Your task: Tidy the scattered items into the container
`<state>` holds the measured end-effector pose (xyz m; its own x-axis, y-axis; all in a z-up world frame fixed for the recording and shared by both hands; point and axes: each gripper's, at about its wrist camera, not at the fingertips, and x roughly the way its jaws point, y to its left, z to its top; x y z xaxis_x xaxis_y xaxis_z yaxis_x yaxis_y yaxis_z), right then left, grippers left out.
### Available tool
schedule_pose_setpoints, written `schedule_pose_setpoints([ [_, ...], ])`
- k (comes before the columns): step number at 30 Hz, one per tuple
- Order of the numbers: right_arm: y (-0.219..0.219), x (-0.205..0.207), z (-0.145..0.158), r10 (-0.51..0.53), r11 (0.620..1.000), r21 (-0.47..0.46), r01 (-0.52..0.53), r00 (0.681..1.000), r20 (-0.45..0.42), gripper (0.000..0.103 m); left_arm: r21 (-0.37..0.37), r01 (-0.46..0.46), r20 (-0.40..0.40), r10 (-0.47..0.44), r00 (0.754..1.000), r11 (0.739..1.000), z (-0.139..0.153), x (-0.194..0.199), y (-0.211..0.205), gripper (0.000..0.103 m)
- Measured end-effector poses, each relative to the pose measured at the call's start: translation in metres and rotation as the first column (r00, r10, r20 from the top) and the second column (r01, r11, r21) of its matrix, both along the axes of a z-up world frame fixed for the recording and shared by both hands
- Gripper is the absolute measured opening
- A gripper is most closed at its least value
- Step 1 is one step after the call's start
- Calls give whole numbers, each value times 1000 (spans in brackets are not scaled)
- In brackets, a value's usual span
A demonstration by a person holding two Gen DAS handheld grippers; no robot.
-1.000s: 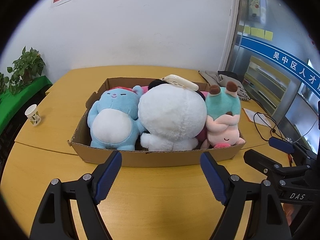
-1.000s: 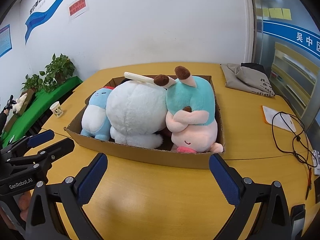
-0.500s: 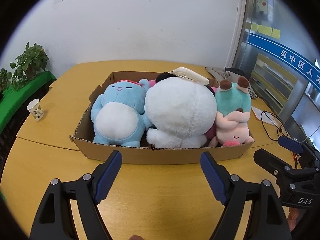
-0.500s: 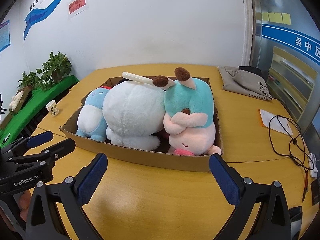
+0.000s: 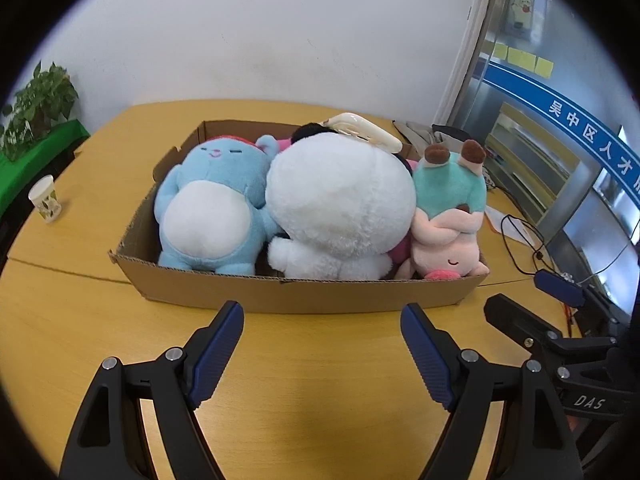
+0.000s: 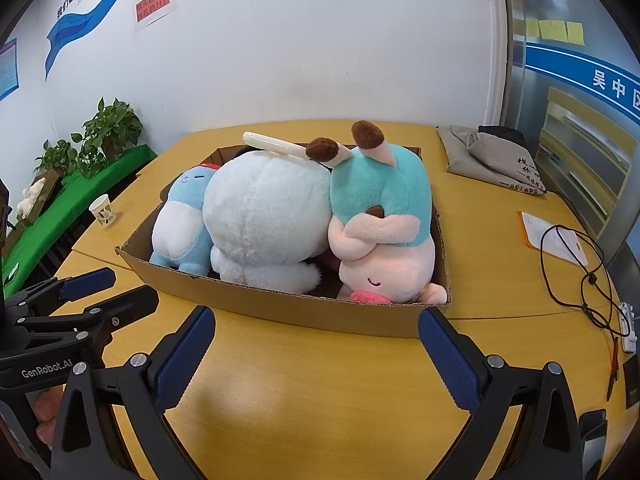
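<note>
I count three plush toys in brown cardboard box [image 5: 304,296]: blue bear [image 5: 212,208], white round one [image 5: 340,204], teal-pink one [image 5: 448,216]. One paper cup [image 5: 46,198] on yellow counter [image 5: 320,360]. My left tongs [image 5: 322,342] and right tongs [image 6: 316,346] both released, empty.

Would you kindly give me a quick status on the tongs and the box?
Both tongs, left and right, open, empty, short of the box. Three plush toys packed inside. Nothing in the way.

Left claw [image 5: 322,354] and right claw [image 6: 316,354] side by side, tilted downward, jaws wide apart, empty.
</note>
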<state>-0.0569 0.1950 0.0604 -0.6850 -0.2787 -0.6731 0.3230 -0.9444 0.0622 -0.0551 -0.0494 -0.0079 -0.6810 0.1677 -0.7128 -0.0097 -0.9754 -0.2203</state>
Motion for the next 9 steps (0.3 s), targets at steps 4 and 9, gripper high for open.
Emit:
schedule_pose_setpoints([
  [4,1,-1,-3,-1,1000,-3,1,1000,11,103,-40,-31,1,31,1000,999,-1,4,1,83],
  [9,0,-1,-5,0,1000,-2,0,1000,14,103,-83,-50,-11,50,999,995,0,8,1,84],
])
